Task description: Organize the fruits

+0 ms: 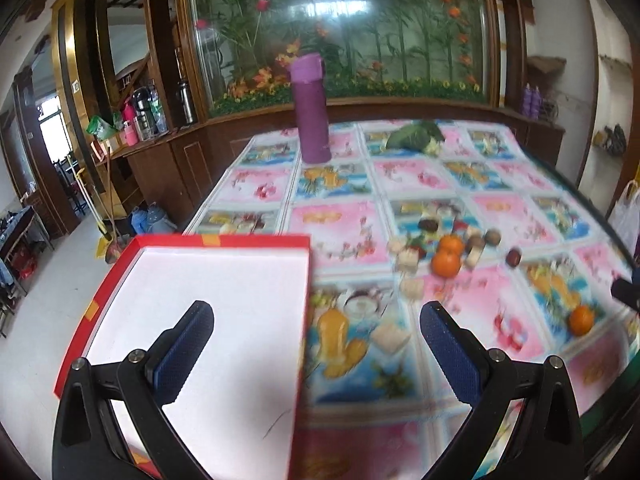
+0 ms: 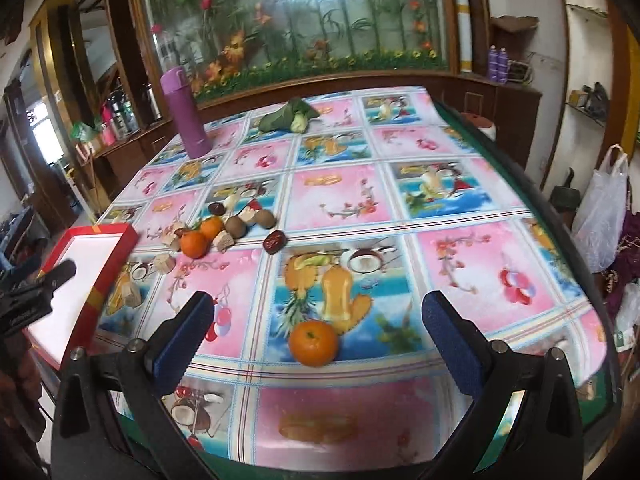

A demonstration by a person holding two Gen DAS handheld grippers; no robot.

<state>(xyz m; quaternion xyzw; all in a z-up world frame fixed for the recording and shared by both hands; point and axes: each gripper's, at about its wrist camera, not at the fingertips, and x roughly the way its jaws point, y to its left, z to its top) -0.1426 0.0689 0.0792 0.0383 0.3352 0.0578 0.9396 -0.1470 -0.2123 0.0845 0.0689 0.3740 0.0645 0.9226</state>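
**Now lining up on the nearest tangerine**

Right now we are holding both tongs released and empty above the counter point(image 2: 460, 148), which is covered in a glossy fruit-print cloth. Our right tongs point(image 2: 316, 320) are spreading their blue pads wide, and a lone tangerine point(image 2: 313, 343) is sitting on the cloth between them, a little ahead of the tips. It is looking round, bright orange, with a small green stem dimple on top. We are judging it light, firm under a slightly yielding peel, and ready to roll, so we are planning to pinch it across its widest middle with gentle pressure.

Our left tongs point(image 1: 316, 332) are hovering with one finger over the red box lid point(image 1: 200, 242), whose white inside is facing up at the counter's left edge.

Farther back, two more tangerines point(image 2: 200, 236) are touching each other amid brown kiwis point(image 2: 250, 222), a wrinkled red date point(image 2: 274, 242) and pale chunks we cannot identify. A purple flask point(image 2: 186, 114) is standing upright beyond them.
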